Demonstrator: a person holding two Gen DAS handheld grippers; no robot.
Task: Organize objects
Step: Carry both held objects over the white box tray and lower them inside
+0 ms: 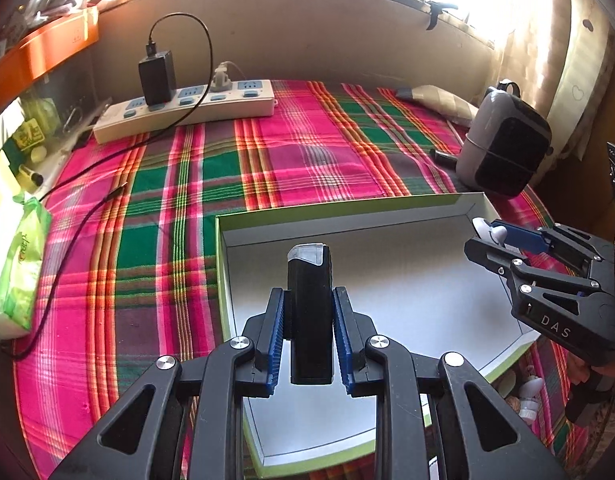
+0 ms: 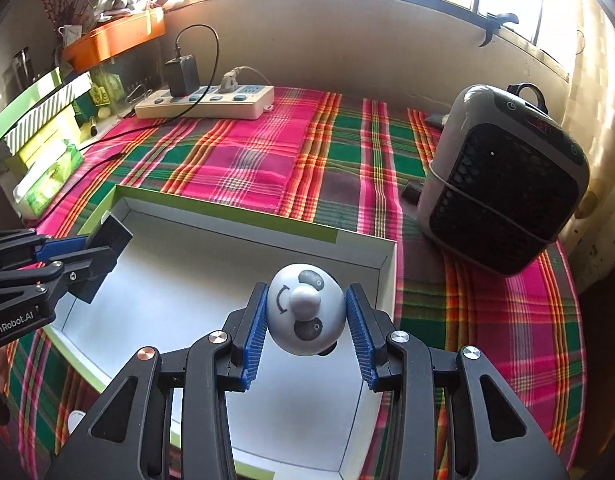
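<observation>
Left gripper (image 1: 308, 320) clamps an upright black rectangular device with a clear cap (image 1: 310, 312) between its blue pads, held above the open white box with green rim (image 1: 347, 208). Right gripper (image 2: 305, 320) grips a round white panda-faced toy (image 2: 305, 308) over the same box, near its right wall. The box lies on a pink-and-green plaid cloth (image 1: 267, 152) covering the worktop, its white floor bare. Behind it: a white power strip (image 1: 187, 110) carrying a black adapter (image 1: 157, 77), whose black cable (image 1: 67, 240) trails across the cloth to the left. A grey-and-black mesh-fronted appliance (image 2: 503, 180) stands just beyond the box's far right corner. A green tissue pack (image 1: 15, 272) lies at the left edge.
</observation>
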